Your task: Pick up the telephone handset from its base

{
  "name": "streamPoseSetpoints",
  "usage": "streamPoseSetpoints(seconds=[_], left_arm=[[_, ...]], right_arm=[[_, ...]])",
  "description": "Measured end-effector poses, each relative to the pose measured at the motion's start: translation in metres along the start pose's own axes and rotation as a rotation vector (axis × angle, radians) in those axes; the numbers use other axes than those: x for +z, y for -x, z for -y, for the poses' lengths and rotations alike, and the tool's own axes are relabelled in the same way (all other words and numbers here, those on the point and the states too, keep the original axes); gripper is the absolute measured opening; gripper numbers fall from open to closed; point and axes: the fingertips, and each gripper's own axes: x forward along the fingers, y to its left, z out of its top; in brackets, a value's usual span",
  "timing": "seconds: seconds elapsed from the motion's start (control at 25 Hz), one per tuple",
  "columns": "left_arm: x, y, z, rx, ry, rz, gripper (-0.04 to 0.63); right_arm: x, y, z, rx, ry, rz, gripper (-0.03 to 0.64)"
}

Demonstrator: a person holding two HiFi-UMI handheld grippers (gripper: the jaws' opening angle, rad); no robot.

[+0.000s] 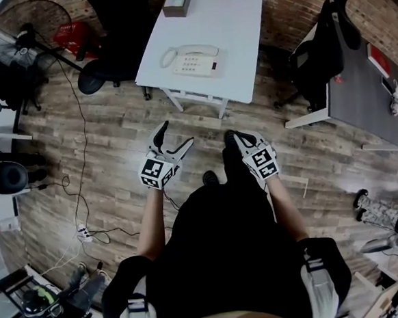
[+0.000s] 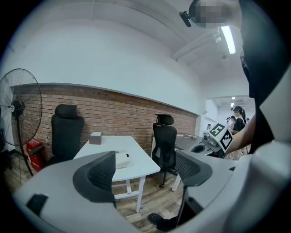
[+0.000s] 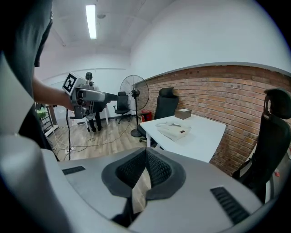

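A cream telephone (image 1: 194, 63) sits on a white table (image 1: 237, 28) some way ahead of me, with its handset (image 1: 189, 51) lying on the base. It also shows as the telephone (image 2: 122, 159) in the left gripper view and the telephone (image 3: 173, 131) in the right gripper view. Both grippers hang over the wooden floor, well short of the table. My left gripper (image 1: 175, 137) is open, its jaws (image 2: 145, 170) wide apart with nothing between them. My right gripper (image 1: 233, 138) is shut, the pads (image 3: 145, 169) pressed together and empty.
A brown box (image 1: 177, 1) stands at the table's far end. Black office chairs (image 1: 110, 38) (image 1: 317, 49) flank the table. A grey desk (image 1: 369, 93) is at the right, a standing fan (image 1: 21, 32) at the left. Cables and a power strip (image 1: 83, 232) cross the floor.
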Motion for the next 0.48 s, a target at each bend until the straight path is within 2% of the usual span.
streamPoseSetpoints(seconds=[0.48], left_arm=[[0.013, -0.045, -0.029, 0.009, -0.006, -0.045, 0.407]], right_arm=[[0.018, -0.039, 0.047, 0.053, -0.003, -0.023, -0.002]])
